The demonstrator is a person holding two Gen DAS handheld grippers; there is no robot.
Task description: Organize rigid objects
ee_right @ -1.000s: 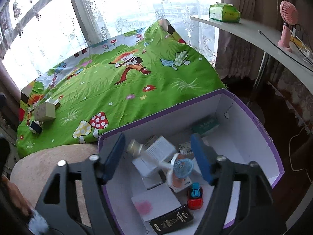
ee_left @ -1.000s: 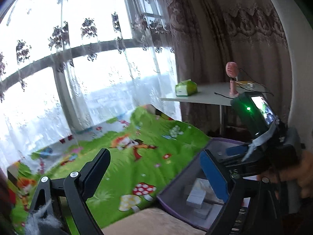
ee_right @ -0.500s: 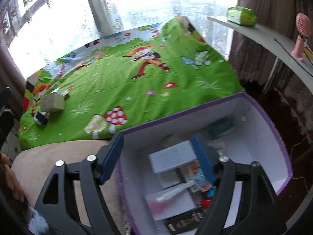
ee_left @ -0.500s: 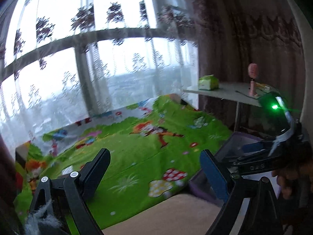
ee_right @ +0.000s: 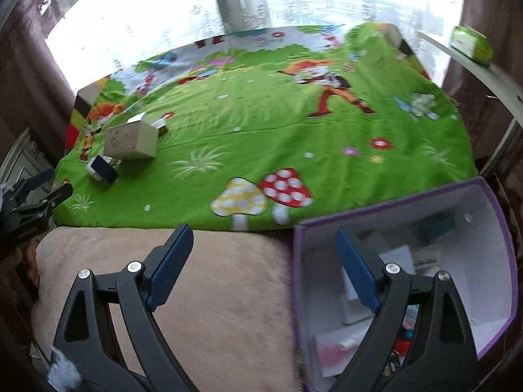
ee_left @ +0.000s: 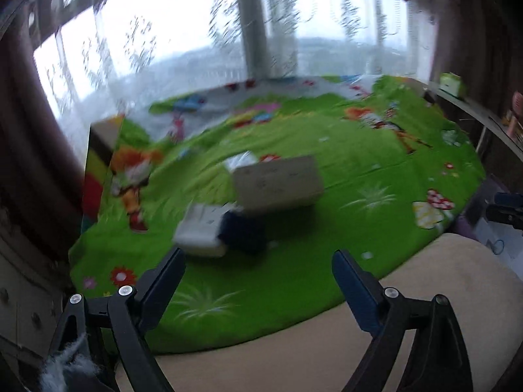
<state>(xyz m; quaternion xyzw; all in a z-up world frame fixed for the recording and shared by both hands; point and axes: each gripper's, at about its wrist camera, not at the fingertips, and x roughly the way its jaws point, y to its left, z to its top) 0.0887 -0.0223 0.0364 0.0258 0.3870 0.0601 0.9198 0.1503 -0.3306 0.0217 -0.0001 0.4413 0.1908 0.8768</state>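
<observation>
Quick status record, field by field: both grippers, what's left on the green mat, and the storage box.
left gripper: open, nothing held, aimed at the items on the mat
right gripper: open, nothing held, at the box's near left corner
beige carton: on the green mat, far left side
small white and navy box: just in front of the carton
purple box: open, white inside, already holds several items
beige cushion: under both grippers

Nothing can be read: the faint marks on the beige box (ee_right: 130, 140) near the purple-rimmed bin (ee_right: 503, 228) are too blurred.
</observation>
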